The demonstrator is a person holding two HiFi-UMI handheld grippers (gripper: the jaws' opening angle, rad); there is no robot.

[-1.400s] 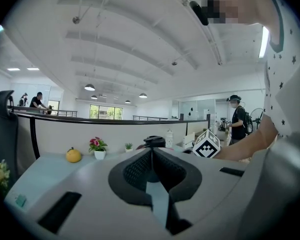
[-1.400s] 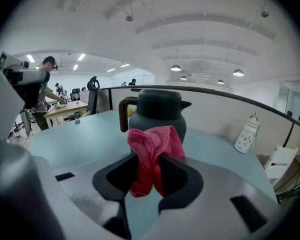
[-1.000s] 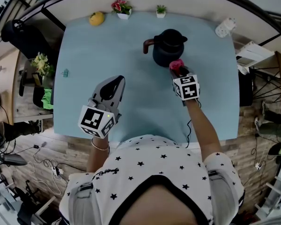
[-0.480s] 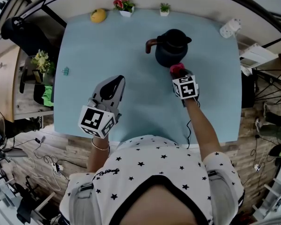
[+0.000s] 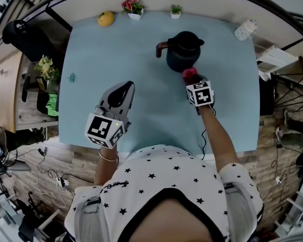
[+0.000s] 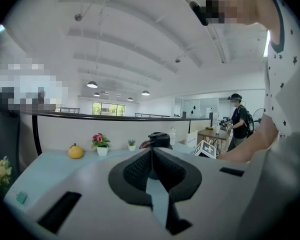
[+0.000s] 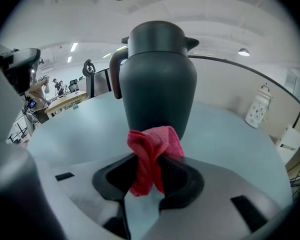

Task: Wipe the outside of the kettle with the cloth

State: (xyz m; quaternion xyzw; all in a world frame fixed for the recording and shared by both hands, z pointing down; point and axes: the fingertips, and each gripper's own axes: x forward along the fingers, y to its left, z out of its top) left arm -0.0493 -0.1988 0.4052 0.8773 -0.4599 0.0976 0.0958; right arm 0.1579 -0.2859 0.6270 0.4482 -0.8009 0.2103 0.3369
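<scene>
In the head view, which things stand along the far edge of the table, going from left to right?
yellow fruit → pot of pink flowers → small green plant → white container

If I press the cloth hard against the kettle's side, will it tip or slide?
It likely slides rather than tips: the cloth in the right gripper is low, by the base of the kettle. The left gripper isn't bracing it, so press gently.
</scene>
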